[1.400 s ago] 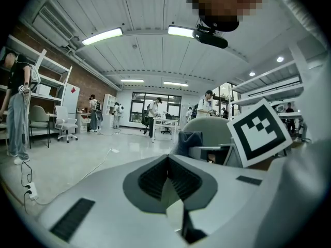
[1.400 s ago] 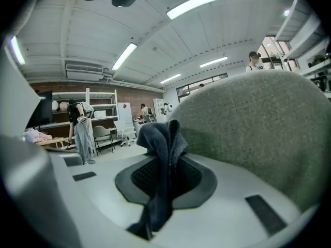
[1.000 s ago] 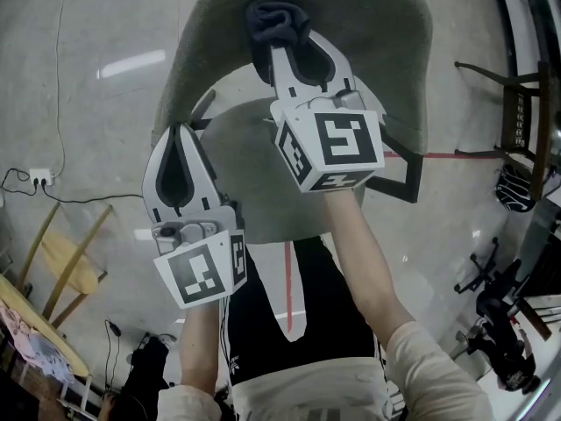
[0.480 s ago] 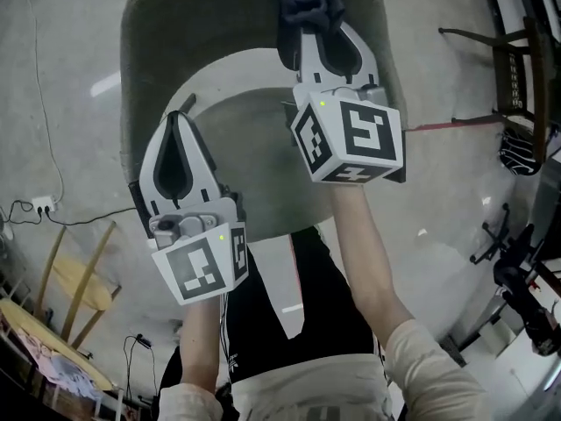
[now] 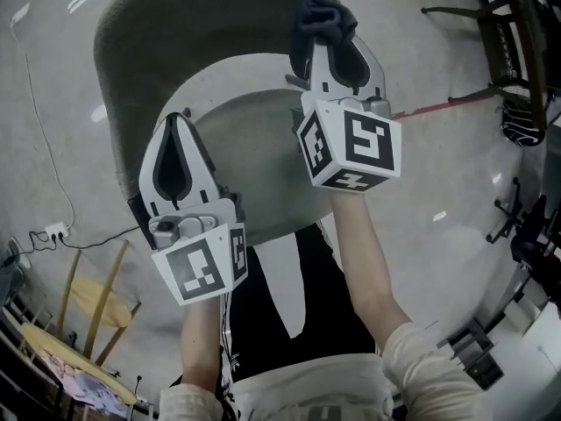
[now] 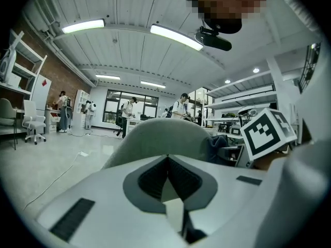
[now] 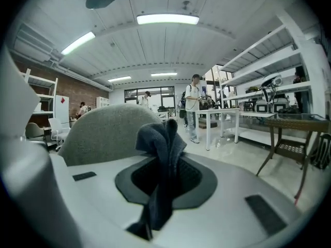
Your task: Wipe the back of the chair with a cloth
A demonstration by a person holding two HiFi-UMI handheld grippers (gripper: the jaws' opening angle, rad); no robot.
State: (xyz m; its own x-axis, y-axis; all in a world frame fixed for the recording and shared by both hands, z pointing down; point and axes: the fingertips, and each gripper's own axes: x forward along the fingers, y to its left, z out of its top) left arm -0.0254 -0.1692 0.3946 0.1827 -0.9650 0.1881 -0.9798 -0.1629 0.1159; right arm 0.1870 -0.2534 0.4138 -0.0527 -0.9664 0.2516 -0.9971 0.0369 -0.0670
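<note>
A grey-green upholstered chair back (image 5: 166, 51) curves around the seat (image 5: 254, 139) below me. My right gripper (image 5: 324, 40) is shut on a dark blue cloth (image 5: 323, 17), which lies against the right end of the back's top edge. In the right gripper view the cloth (image 7: 163, 149) stands bunched between the jaws, with the chair back (image 7: 103, 133) just behind it. My left gripper (image 5: 175, 121) is shut on nothing and hovers over the seat's left side. The left gripper view shows the chair back (image 6: 160, 136) ahead and the cloth (image 6: 220, 148) at its right.
A dark wooden chair (image 5: 517, 51) stands at the upper right beside a red floor line (image 5: 438, 105). A cable and power strip (image 5: 54, 231) lie at the left, with wooden furniture (image 5: 88, 296) below them. Several people, shelves and a table (image 7: 295, 123) are farther off.
My right gripper has slid the cloth from the middle of the chair back's top toward its right end. The left gripper has stayed in place.
</note>
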